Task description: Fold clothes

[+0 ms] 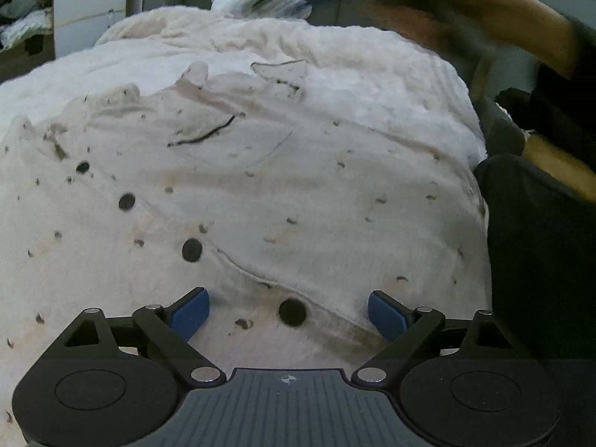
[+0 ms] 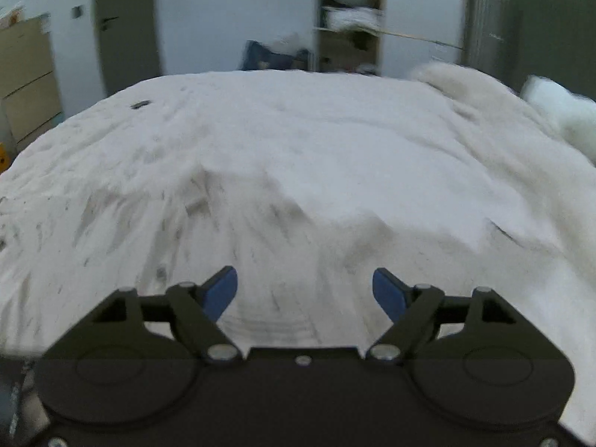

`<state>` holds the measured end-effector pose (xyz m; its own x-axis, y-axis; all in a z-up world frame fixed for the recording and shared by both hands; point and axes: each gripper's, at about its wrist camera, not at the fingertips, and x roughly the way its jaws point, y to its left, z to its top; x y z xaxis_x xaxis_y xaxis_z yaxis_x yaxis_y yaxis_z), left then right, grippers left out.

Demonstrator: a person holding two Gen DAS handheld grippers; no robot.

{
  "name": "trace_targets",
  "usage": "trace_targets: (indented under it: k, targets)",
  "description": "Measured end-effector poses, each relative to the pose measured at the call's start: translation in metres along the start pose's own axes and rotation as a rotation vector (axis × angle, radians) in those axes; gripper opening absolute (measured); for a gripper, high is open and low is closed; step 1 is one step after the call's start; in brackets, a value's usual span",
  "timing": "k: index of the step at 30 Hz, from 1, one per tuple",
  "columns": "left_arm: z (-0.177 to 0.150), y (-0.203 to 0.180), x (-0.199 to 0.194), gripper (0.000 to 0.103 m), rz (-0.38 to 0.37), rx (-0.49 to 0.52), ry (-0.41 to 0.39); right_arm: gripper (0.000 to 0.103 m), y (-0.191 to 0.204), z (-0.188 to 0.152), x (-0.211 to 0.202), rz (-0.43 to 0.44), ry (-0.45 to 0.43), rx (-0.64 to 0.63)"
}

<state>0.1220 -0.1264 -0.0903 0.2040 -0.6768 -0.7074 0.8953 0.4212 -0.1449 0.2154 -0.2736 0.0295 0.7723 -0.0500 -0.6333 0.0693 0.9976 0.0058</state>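
Left wrist view gives the detail: a cream shirt with small dark specks and a row of round dark buttons lies spread flat over a fluffy white blanket, a chest pocket and collar showing toward the far end. A person's bare arm crosses the top right of that view, blurred, and dark clothing fills the right edge. Right wrist view shows none of that; it is smeared, and the shirt reads only as a greyer, streaked patch on the near part of the blanket. It does show the room: a pale wall, a grey-green door at left, a wooden drawer unit, open shelves stacked with pale linen, a pillow at right (a small dark item on the blanket far left is too small to identify). Left gripper: blue pads spread wide, nothing between them, one button seen in the gap below. Right gripper: pads likewise spread apart, nothing pinched, over the shirt.
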Motion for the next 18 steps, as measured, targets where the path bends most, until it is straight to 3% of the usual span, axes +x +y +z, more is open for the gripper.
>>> trace_targets:
  k: [2,4,6,8,9,10,12,18]
  targets:
    - [0.002,0.000,0.004,0.092,0.001,-0.002,0.012,0.079,0.008,0.020,0.053,0.044,-0.004,-0.048]
    - [0.004,0.000,0.004,0.092,0.000,-0.011,0.017,0.079,0.012,0.043,0.112,0.073,0.045,-0.080]
    - [0.004,0.001,0.003,0.091,-0.001,-0.021,0.018,0.077,0.005,0.065,0.182,0.082,0.139,-0.039]
    - [0.004,0.000,0.002,0.092,-0.004,-0.028,0.022,0.071,-0.006,0.075,0.216,0.103,0.192,0.049]
    - [0.004,-0.001,0.000,0.092,-0.008,-0.027,0.020,0.050,-0.012,0.075,0.231,0.126,0.228,0.100]
    - [0.005,-0.001,-0.001,0.092,-0.011,-0.026,0.019,0.006,-0.019,0.075,0.246,0.177,0.289,0.161]
    - [0.006,-0.001,-0.003,0.092,-0.016,-0.025,0.017,0.002,-0.028,0.077,0.269,0.263,0.378,0.236]
    - [0.006,0.009,-0.006,0.091,-0.018,-0.060,0.005,0.002,-0.018,0.109,0.279,0.234,0.301,0.038]
